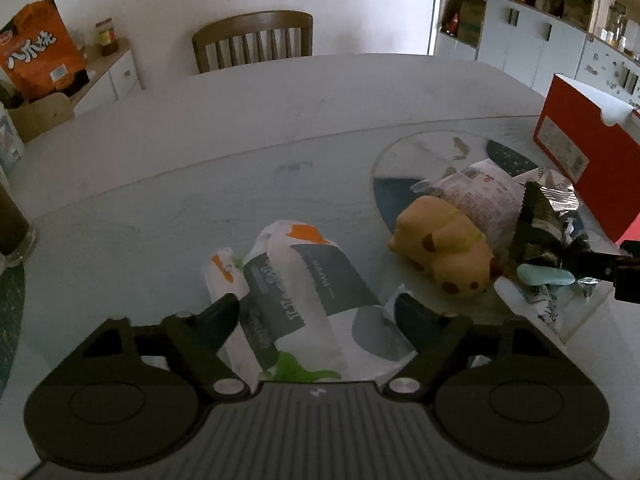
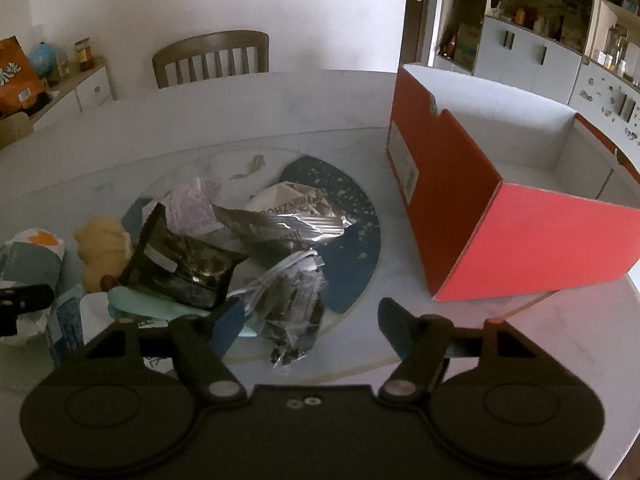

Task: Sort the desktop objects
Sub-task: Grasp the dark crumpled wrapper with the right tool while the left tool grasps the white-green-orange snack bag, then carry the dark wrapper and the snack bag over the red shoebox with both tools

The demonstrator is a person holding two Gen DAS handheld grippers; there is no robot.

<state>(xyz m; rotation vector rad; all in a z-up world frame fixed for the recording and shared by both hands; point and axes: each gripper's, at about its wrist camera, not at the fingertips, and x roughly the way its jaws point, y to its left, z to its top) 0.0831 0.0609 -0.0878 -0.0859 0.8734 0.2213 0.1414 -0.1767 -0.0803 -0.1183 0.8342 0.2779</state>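
My left gripper (image 1: 316,316) is open, its fingers on either side of a white tissue pack (image 1: 316,296) with grey, orange and green print that lies on the glass table. A yellow plush toy (image 1: 444,248) lies to its right, beside a pile of wrappers (image 1: 532,216). My right gripper (image 2: 310,324) is open and empty, low over a clear crumpled wrapper (image 2: 292,300). A dark snack bag (image 2: 180,260), a silver foil wrapper (image 2: 280,224) and the plush toy (image 2: 100,252) lie ahead of it. An open red box (image 2: 500,216) stands to the right.
A round patterned mat (image 2: 352,240) lies under the wrappers. A wooden chair (image 1: 256,40) stands at the table's far side. An orange snack bag (image 1: 36,52) sits in a cardboard box at far left. A dark glass (image 1: 12,228) stands at the left edge. The red box also shows (image 1: 588,148).
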